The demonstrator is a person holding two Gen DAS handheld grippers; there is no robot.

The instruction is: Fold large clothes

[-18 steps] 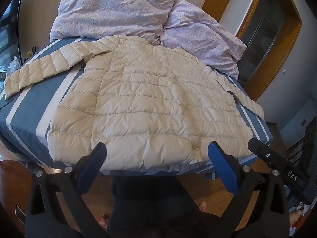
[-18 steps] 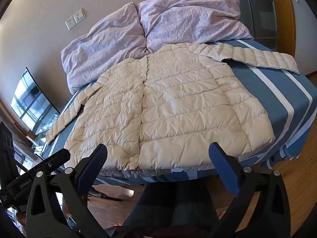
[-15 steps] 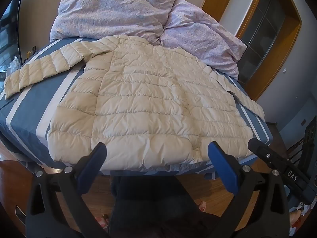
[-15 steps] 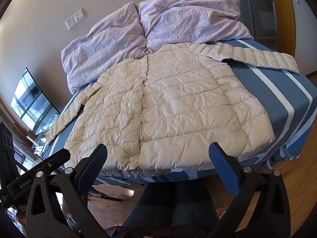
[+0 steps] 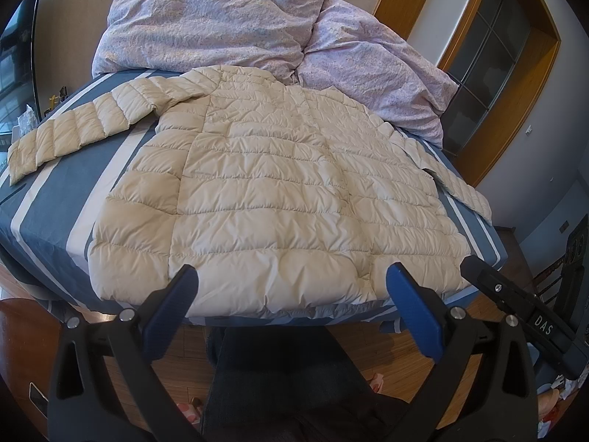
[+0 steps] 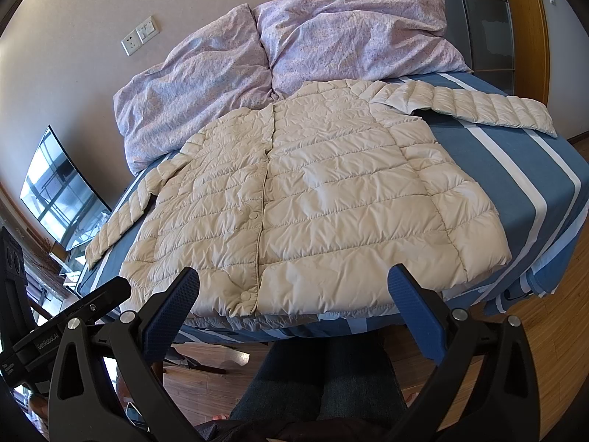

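A cream quilted puffer jacket (image 5: pixel 279 199) lies flat, front up, on the blue-and-white striped bed (image 5: pixel 55 206), both sleeves spread out to the sides. It also shows in the right wrist view (image 6: pixel 313 199), with its snap placket down the middle. My left gripper (image 5: pixel 291 287) is open and empty, held off the bed's near edge in front of the jacket's hem. My right gripper (image 6: pixel 292 291) is open and empty too, in front of the hem. Neither touches the jacket.
Two lilac pillows (image 5: pixel 221 18) lie at the head of the bed, behind the collar. A wooden door frame (image 5: pixel 515 84) stands at the right. A window (image 6: pixel 55 188) is left of the bed. Wooden floor (image 6: pixel 545 328) and the person's legs (image 6: pixel 313 386) are below.
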